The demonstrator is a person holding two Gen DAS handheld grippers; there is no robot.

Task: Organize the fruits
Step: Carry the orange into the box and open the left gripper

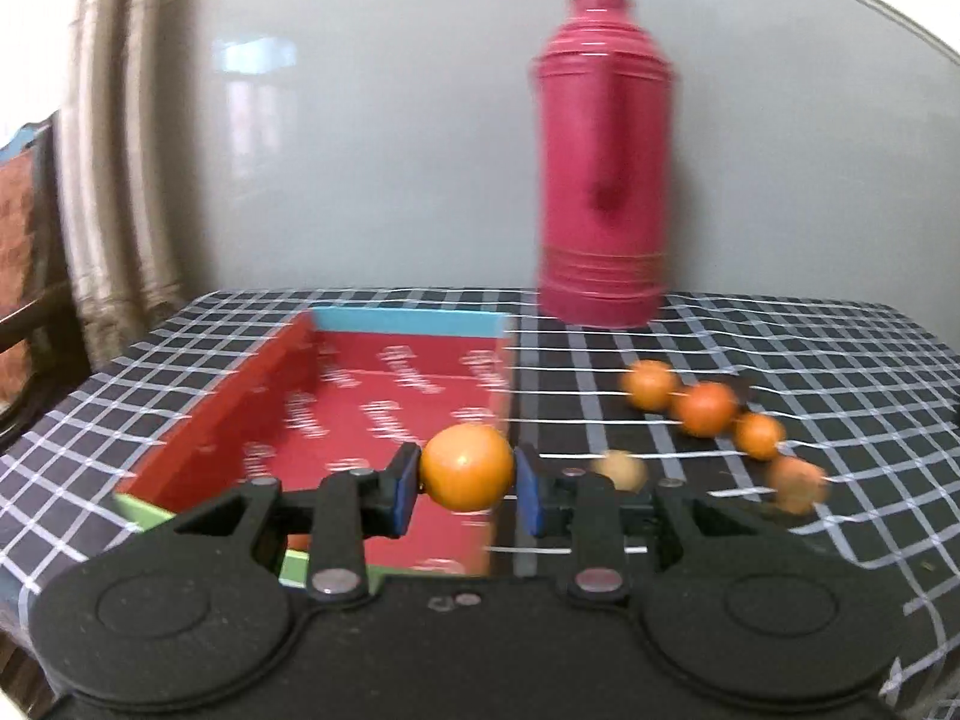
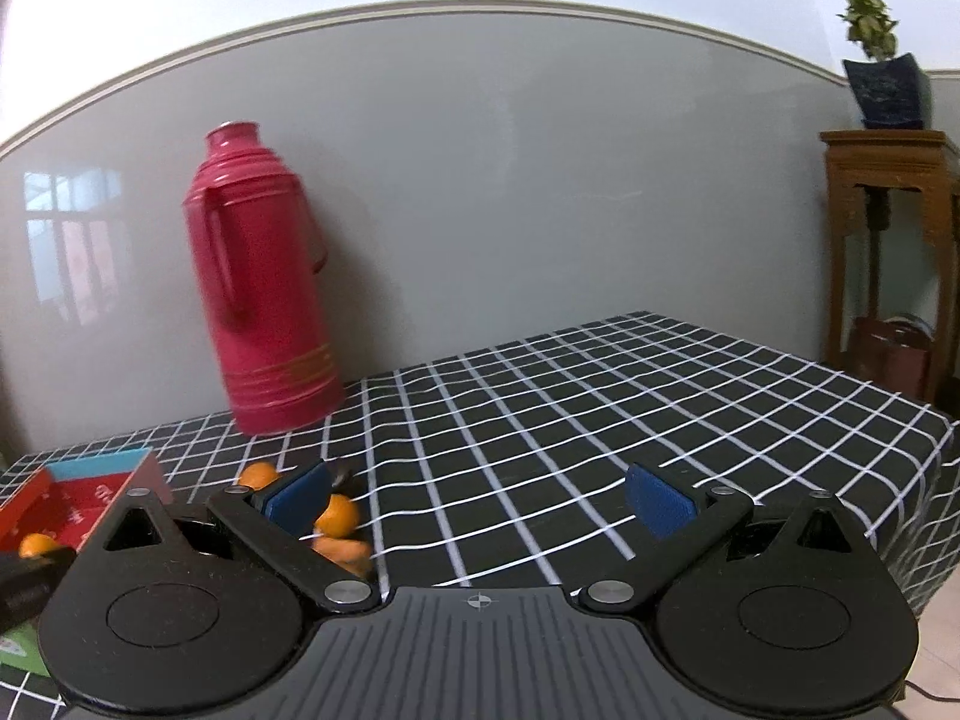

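Observation:
My left gripper (image 1: 467,483) is shut on an orange (image 1: 467,467), held above the right edge of an open red box (image 1: 366,414). Several more oranges (image 1: 705,408) lie in a row on the checked cloth to the right of the box. In the right wrist view, my right gripper (image 2: 480,501) is open and empty above the cloth. Oranges (image 2: 337,516) show behind its left finger. The red box (image 2: 84,495) sits at the far left, with the held orange (image 2: 36,545) and part of the left gripper in front of it.
A tall red thermos (image 1: 603,168) stands at the back of the table (image 1: 810,360) against the grey wall; it also shows in the right wrist view (image 2: 264,288). A wooden stand (image 2: 888,228) with a potted plant (image 2: 882,60) is off the table's right side.

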